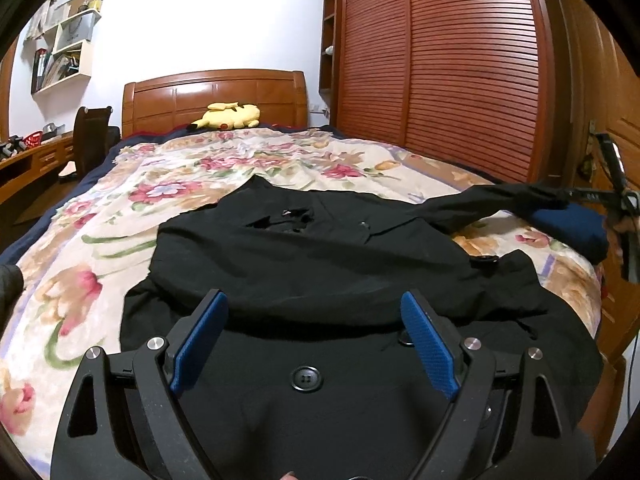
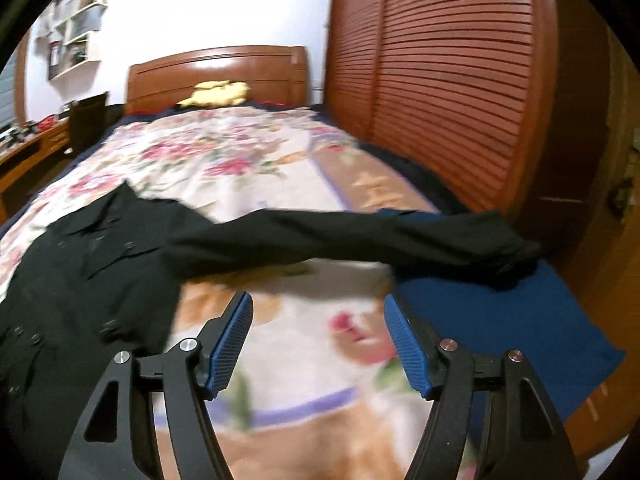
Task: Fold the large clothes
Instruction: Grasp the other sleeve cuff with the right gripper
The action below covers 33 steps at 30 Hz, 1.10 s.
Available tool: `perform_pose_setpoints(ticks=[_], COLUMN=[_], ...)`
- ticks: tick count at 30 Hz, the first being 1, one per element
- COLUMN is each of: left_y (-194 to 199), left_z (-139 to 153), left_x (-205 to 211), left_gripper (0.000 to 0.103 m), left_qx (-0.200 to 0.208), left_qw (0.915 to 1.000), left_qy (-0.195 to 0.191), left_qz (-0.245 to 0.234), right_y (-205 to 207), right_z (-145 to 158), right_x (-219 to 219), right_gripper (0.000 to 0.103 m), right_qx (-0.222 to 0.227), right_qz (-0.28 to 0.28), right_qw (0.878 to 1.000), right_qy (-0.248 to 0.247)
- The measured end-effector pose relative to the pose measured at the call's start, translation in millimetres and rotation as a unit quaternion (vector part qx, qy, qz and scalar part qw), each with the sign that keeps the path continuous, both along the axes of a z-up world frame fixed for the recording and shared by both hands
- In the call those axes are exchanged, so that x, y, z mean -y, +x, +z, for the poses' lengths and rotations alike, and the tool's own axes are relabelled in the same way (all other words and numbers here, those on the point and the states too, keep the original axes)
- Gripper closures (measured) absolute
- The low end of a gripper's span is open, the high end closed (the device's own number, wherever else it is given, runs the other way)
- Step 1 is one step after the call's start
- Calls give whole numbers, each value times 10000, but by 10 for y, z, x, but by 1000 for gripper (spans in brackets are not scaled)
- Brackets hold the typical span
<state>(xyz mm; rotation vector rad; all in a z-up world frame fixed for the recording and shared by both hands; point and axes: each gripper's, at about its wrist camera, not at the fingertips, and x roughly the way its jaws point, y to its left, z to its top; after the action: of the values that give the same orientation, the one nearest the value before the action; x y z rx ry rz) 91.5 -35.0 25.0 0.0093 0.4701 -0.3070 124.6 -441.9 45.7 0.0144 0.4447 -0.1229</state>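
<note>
A large black buttoned coat (image 1: 320, 248) lies spread on the floral bedspread (image 1: 180, 168), collar toward the headboard. My left gripper (image 1: 314, 300) hovers over its lower front, jaws wide open, with nothing clamped; a button (image 1: 306, 378) shows between the fingers. One sleeve (image 2: 360, 236) stretches out to the right, and its cuff rests on a folded blue cloth (image 2: 500, 320). My right gripper (image 2: 318, 304) stands open just short of that sleeve, with only bedspread between its blue pads. The right wrist view is motion-blurred.
A yellow plush toy (image 1: 228, 116) lies by the wooden headboard (image 1: 216, 96). A slatted wooden wardrobe (image 1: 440, 60) runs along the bed's right side. At the left are a desk (image 1: 32, 156), a dark chair (image 1: 90, 136) and wall shelves (image 1: 64, 52).
</note>
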Motion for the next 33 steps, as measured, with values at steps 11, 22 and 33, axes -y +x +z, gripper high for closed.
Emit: perform_pose_setpoints(ticks=[11, 22, 33], left_y=[10, 24, 20], left_z=[-6, -5, -14], left_x=[34, 133, 107], left_gripper=[14, 42, 0], left_qx=[-44, -66, -24], left_qw=[9999, 9998, 9998], left_qy=[-96, 154, 178], left_qz=[-118, -70, 112], right_y=[464, 712, 869], right_z=[116, 175, 135], right_x=[451, 725, 980], right_gripper=[33, 33, 32], right_qx=[-122, -182, -574], right_qz=[-1126, -1663, -1963], right_qw=[9936, 9858, 9781], right_qy=[-28, 149, 382])
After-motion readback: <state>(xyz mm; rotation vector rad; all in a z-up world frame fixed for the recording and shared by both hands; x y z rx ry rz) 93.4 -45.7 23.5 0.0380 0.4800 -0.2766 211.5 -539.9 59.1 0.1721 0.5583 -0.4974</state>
